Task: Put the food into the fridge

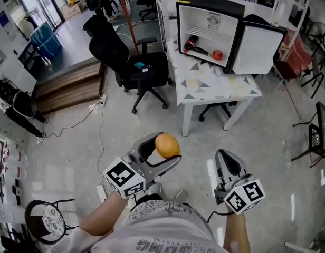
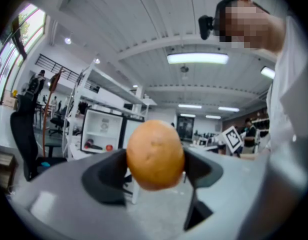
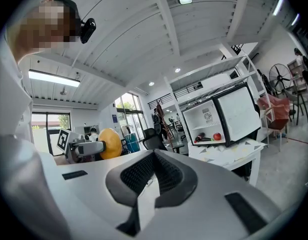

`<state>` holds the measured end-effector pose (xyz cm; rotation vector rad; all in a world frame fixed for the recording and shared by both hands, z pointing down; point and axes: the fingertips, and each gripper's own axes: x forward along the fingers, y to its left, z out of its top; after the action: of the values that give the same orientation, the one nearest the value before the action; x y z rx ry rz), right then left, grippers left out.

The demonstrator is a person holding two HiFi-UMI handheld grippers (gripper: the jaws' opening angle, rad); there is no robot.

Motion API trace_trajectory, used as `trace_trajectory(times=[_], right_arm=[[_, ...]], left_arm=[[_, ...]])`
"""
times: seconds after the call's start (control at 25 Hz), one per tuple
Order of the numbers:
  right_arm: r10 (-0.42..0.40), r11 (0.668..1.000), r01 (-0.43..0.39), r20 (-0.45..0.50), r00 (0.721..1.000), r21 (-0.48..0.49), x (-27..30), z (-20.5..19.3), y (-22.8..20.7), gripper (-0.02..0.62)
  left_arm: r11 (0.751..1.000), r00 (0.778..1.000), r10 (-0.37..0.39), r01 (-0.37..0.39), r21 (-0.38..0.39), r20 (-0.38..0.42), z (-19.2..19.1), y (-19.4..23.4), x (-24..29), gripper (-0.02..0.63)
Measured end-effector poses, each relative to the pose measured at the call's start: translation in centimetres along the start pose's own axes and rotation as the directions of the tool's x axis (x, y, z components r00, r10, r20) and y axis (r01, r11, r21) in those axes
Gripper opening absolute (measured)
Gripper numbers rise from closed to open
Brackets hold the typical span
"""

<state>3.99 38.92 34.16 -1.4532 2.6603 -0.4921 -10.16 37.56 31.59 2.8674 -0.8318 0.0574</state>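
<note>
An orange [image 1: 167, 145] is pinched between the jaws of my left gripper [image 1: 163, 153], held low over the floor in front of the person. In the left gripper view the orange [image 2: 155, 155] fills the gap between the two fingers. My right gripper [image 1: 227, 159] hangs beside it, shut with nothing in it; its ribbed pads [image 3: 144, 171] meet. The small black fridge [image 1: 210, 28] stands on a white table [image 1: 215, 88] ahead, door swung open to the right. A red round fruit [image 1: 217, 54] and a dark long item [image 1: 194, 46] lie inside.
A black office chair [image 1: 128, 62] stands left of the table, beside a wooden step [image 1: 67, 83]. A cable [image 1: 99, 125] trails across the floor. A round stool [image 1: 44, 220] is at the lower left, and a black mesh chair [image 1: 318, 136] at the right edge.
</note>
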Motion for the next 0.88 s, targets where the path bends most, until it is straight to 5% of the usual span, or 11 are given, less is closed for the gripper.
trace_trajectory(times=[0.88], right_arm=[[0.028,1.000,-0.028,0.008,1.000,0.000,0.9,1.1,-6.1,0.002]], left_arm=[[1.000,1.000,0.014,-0.014,0.009,0.012,-0.7,1.4,6.1,0.353]])
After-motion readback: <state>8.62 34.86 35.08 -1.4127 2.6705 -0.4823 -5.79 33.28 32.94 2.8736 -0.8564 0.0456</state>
